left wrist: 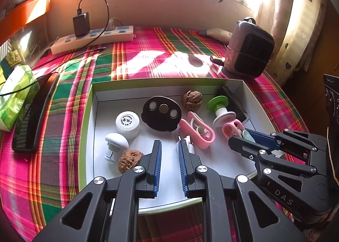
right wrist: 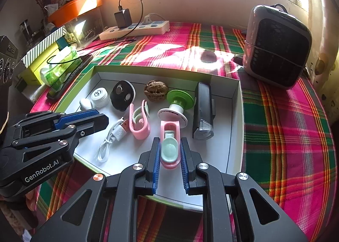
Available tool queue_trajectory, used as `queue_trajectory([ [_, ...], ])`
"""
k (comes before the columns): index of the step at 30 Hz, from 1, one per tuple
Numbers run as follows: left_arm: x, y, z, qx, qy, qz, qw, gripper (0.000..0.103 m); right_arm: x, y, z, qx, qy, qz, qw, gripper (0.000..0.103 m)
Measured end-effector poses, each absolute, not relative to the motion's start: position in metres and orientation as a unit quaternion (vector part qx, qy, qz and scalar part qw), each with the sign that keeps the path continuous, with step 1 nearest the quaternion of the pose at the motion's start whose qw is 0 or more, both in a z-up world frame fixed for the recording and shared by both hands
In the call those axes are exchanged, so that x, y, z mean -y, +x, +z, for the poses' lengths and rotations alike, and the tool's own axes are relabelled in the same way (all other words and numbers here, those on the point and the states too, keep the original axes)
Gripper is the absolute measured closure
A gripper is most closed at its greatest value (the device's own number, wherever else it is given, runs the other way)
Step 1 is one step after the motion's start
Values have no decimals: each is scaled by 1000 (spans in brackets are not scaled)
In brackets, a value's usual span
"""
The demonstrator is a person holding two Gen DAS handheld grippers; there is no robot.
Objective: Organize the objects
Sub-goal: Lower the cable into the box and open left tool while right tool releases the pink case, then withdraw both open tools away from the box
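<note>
White card forms the tray (right wrist: 237, 114) on the plaid-covered bench (right wrist: 286, 136), and both tools hang over its near edge. Right tool (right wrist: 170, 157) is clamped on the pink clip (right wrist: 169, 136), whose long axis runs straight ahead along the fingers. Left tool (left wrist: 169, 153) is narrow and empty, with the white cable (left wrist: 187, 142) touching its right fingertip.

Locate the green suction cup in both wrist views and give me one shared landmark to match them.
Left wrist: green suction cup lies right of centre, at the box's far right, just right of a walnut.
Right wrist: green suction cup lies at centre, between that walnut and a black lamp.
Shared landmark: the black oval disc.
</note>
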State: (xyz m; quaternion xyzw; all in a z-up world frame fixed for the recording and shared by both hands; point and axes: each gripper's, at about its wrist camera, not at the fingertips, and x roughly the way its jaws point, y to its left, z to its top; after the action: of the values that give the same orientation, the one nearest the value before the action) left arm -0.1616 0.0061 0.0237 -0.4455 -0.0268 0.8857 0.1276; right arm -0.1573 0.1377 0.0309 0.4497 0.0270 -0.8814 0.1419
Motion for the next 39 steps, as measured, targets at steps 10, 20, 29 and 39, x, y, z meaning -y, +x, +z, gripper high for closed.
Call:
queue_trajectory([
  [10, -7, -162, 21, 31, -451, 883, 127, 88, -137, -161, 26, -33, 457, -877, 142, 84],
  [20, -6, -160, 20, 31, -453, 883, 123, 88, -135, -161, 24, -34, 459, -876, 142, 84],
  [29, -4, -153, 24, 32, -447, 886, 118, 87, -135, -158, 25, -28, 459, -878, 136, 84],
  [39, -2, -138, 33, 32, -434, 894, 107, 79, -139, -146, 32, -18, 448, -885, 126, 62],
])
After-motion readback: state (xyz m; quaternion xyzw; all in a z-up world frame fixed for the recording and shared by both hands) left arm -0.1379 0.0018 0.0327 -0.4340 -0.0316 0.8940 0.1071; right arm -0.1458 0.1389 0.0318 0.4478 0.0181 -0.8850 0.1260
